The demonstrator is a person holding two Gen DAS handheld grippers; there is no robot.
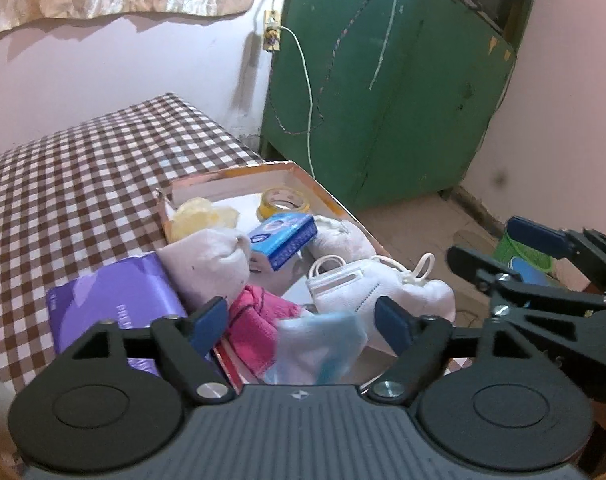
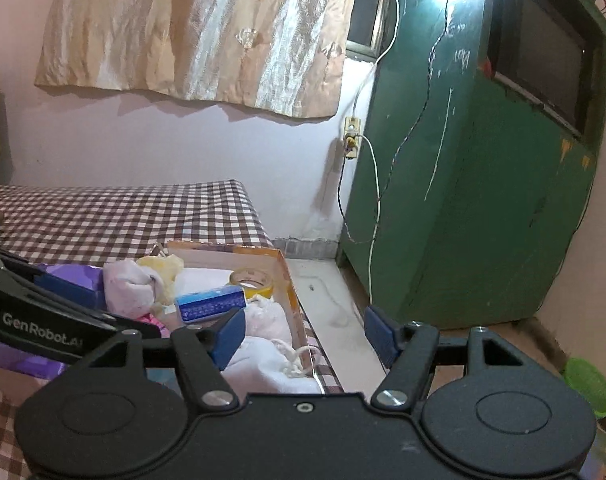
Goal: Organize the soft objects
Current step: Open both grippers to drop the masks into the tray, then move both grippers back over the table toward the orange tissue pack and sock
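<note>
Shallow cardboard box (image 1: 303, 174) on checked bedcover (image 1: 83, 168), crowded: tape roll (image 1: 281, 200), yellow crumpled plastic (image 1: 201, 216), blue-and-white packet (image 1: 283, 240), white cloth bundle (image 1: 207, 260), face mask (image 1: 343, 280), pink towel (image 1: 259, 312) at near edge. Purple pack (image 1: 115, 300) lies just beside the box, on the cover. Green cabinet (image 2: 483, 180) stands beyond, white cord hanging down its side.

Left gripper (image 1: 303, 320) tilted down over the box, jaws apart; a blurred white-and-blue cloth (image 1: 319, 344) sits between them, pads not pressing it. Right gripper (image 2: 303, 336) jaws apart, nothing gripped, over the box's right edge.
</note>
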